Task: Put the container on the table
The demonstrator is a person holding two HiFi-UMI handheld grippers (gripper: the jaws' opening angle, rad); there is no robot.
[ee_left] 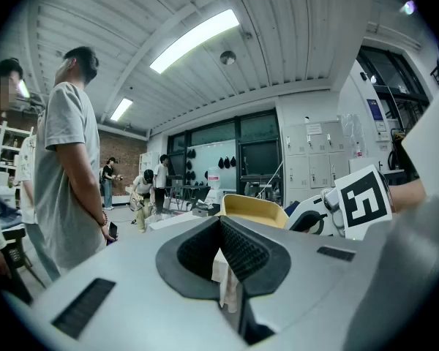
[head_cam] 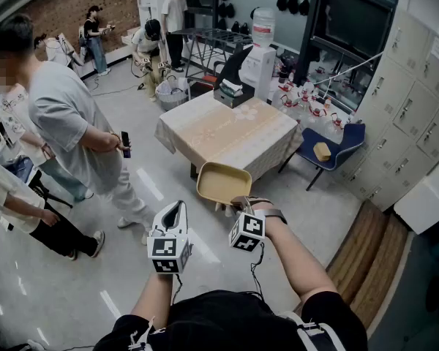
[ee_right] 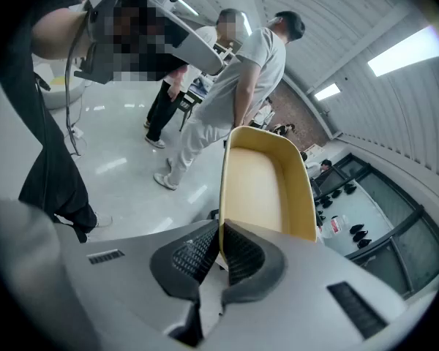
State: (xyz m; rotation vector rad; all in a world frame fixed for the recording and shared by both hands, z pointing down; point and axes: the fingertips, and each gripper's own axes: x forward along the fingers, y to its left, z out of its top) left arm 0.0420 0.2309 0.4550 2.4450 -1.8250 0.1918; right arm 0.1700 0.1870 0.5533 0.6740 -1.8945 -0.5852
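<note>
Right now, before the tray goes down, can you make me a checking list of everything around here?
surface: table with a beige cloth, mostly bare
job's things: yellow container is held in the air short of the table's near corner, not yet set down
clutter: one dark box at the table's far edge
grippers: right gripper is shut on the container's rim; left gripper is shut and holds nothing
cables: a thin black cable trails from the right gripper along the forearm
surroundings: people stand on the left; blue chair, water dispenser and lockers lie beyond the table
</note>
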